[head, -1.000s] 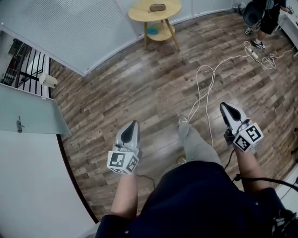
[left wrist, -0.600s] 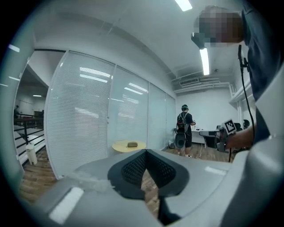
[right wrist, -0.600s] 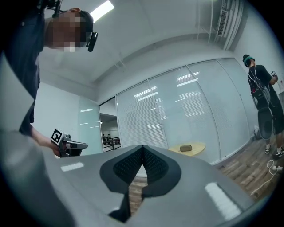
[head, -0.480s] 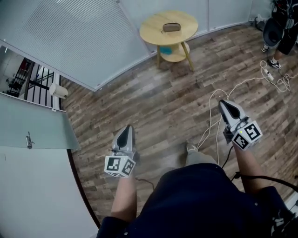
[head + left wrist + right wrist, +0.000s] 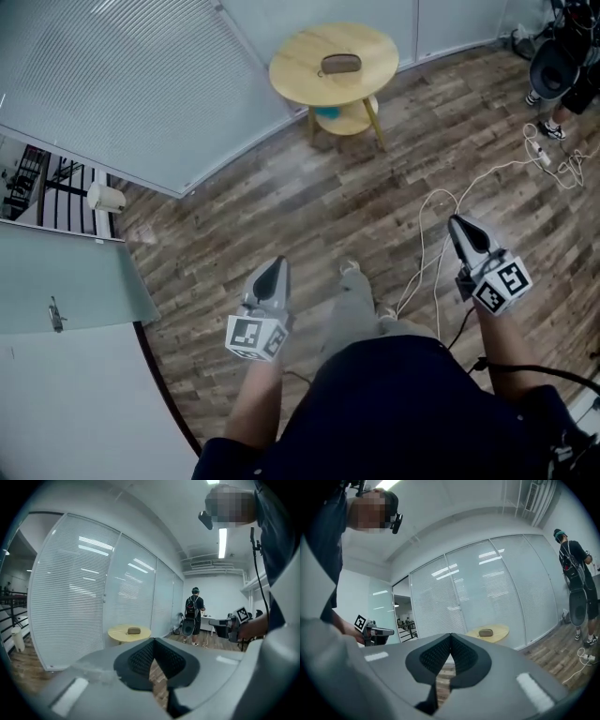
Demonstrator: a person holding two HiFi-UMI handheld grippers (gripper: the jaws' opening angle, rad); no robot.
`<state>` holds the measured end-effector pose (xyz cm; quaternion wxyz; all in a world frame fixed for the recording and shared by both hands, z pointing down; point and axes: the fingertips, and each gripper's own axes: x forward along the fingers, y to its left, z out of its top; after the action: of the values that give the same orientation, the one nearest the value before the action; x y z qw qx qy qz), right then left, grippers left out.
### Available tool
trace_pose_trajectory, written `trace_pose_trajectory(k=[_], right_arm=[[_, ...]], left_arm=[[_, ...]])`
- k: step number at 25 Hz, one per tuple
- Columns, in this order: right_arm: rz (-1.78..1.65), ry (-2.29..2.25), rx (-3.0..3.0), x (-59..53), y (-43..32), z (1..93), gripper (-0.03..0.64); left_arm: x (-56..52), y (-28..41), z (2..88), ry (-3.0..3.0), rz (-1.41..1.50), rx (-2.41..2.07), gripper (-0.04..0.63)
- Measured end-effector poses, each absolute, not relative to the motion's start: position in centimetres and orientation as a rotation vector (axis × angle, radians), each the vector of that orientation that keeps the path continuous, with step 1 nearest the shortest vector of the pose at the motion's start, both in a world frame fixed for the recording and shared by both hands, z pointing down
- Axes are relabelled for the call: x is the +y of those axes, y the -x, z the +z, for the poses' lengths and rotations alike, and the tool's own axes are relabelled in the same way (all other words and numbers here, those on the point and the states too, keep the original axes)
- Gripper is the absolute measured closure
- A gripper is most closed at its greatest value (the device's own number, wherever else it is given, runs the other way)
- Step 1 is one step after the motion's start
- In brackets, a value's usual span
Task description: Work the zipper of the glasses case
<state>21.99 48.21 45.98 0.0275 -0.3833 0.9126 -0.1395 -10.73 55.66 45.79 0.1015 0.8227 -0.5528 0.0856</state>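
Observation:
A brown glasses case [image 5: 340,64] lies on a round wooden side table [image 5: 298,66] far ahead, by the glass wall. It also shows small in the left gripper view, the case [image 5: 134,630] on the table [image 5: 123,634], and in the right gripper view, the case [image 5: 486,632]. My left gripper [image 5: 275,270] is held out over the wooden floor, shut and empty. My right gripper [image 5: 462,229] is likewise shut with nothing in it. Both are several steps short of the table.
White cables [image 5: 433,234] and a power strip [image 5: 542,155] lie on the floor to the right. Another person [image 5: 192,616] with a backpack stands at the far right. Glass walls with blinds [image 5: 122,84] run along the left. A lower shelf [image 5: 342,117] sits under the table.
The table and case have come nearer and shifted in the head view as I walk toward them. Both grippers stay shut and held out in front.

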Motion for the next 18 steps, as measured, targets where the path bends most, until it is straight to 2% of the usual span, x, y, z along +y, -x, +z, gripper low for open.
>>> trace_pose_trajectory(k=[7,12,18], right_arm=[[-0.376,1.354,2.811,39.9,-21.7,45.9,0.612],[-0.329,1.409,2.781,31.1,-18.2,43.1,0.611],[-0.305,1.437,2.801,26.8,-13.9,43.9,0.612]], left_arm=[[42.5,10.8,45.8,-2.594,0.214,-1.461,0.594],[32.8,11.4,45.7,-2.679,0.143,-1.339,0.594],[26.0,13.4,47.1,-2.750,0.143,-1.268,0.594]])
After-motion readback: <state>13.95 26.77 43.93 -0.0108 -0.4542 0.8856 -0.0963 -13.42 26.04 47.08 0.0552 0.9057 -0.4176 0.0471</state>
